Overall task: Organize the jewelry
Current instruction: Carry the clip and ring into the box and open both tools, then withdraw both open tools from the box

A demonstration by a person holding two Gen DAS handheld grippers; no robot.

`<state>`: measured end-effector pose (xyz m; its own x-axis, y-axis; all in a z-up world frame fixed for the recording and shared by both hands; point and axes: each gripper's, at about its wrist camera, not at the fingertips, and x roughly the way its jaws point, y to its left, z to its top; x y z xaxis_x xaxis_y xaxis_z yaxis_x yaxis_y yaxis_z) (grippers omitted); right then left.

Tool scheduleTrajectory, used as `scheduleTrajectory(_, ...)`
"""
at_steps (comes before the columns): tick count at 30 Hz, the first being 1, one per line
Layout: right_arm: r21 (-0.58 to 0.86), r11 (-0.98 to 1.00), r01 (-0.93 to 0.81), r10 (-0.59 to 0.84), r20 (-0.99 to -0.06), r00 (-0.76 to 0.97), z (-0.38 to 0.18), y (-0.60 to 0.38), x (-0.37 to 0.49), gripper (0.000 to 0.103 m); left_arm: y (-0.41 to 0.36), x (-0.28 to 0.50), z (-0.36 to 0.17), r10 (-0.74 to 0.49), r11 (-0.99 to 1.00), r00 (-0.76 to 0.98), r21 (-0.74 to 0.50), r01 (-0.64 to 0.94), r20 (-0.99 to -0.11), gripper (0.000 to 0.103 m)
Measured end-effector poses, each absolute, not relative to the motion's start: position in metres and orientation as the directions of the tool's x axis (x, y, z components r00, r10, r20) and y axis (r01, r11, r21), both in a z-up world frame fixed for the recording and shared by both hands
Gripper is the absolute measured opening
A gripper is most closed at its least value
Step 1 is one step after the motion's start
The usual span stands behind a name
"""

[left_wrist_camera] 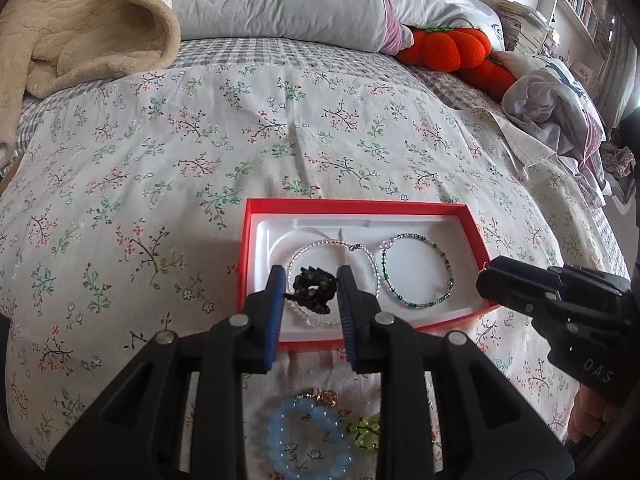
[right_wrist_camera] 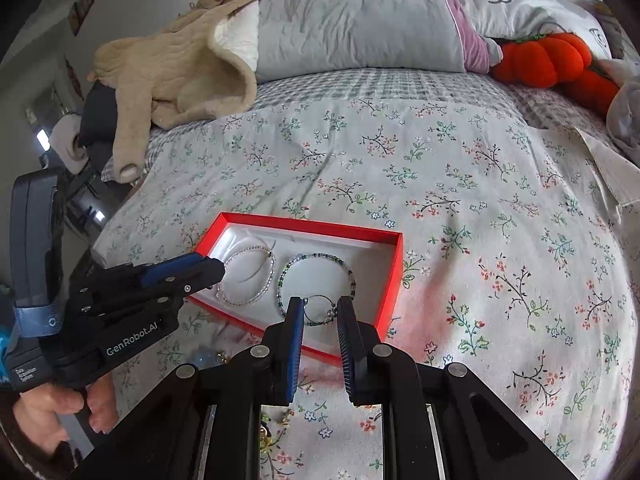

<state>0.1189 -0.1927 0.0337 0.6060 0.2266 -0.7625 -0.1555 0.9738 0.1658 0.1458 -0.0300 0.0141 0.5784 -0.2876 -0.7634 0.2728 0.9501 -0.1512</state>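
Nearest, loose on the quilt: blue bead bracelet, below left gripper clamped on black clip over red box, near-left end. Cannot tell whether right gripper pinches thin ring. Could snag clear bracelet on release and drag it out.

Broad floral bedspread open beyond and right of red box. Box floor crowded: clear bead bracelet, green bead bracelet. Near side blocked by blue bracelet. Pillow and tan blanket wall the far end.
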Motion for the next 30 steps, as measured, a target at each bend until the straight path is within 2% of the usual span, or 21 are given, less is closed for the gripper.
scheduleTrajectory(8, 0.162, 0.978, -0.130, 0.208, -0.777, 0.594, 0.024, -0.196, 0.126, 0.017, -0.034, 0.153, 0.007, -0.273, 0.952, 0.572, -0.130, 0.279, -0.774, 0.028)
scheduleTrajectory(11, 0.160, 0.978, -0.133, 0.208, -0.778, 0.592, 0.023, -0.195, 0.127, 0.017, -0.036, 0.151, 0.008, -0.271, 0.950, 0.571, -0.120, 0.289, -0.774, 0.032)
scheduleTrajectory(16, 0.149, 0.979, -0.136, 0.201, -0.781, 0.592, 0.022, -0.190, 0.131, 0.017, -0.034, 0.144, 0.014, -0.263, 0.949, 0.584, -0.096, 0.301, -0.768, 0.046)
scheduleTrajectory(23, 0.131, 0.982, -0.137, 0.187, -0.785, 0.591, 0.022, -0.184, 0.135, 0.018, -0.025, 0.128, 0.021, -0.262, 0.944, 0.593, -0.075, 0.321, -0.762, 0.049)
scheduleTrajectory(26, 0.152, 0.976, -0.156, 0.215, -0.782, 0.585, 0.023, -0.182, 0.138, 0.018, -0.019, 0.122, 0.024, -0.269, 0.944, 0.592, -0.084, 0.321, -0.759, 0.057)
scheduleTrajectory(30, 0.214, 0.967, -0.137, 0.254, -0.780, 0.572, 0.028, -0.190, 0.139, 0.025, -0.012, 0.118, 0.026, -0.269, 0.946, 0.594, -0.092, 0.311, -0.758, 0.060)
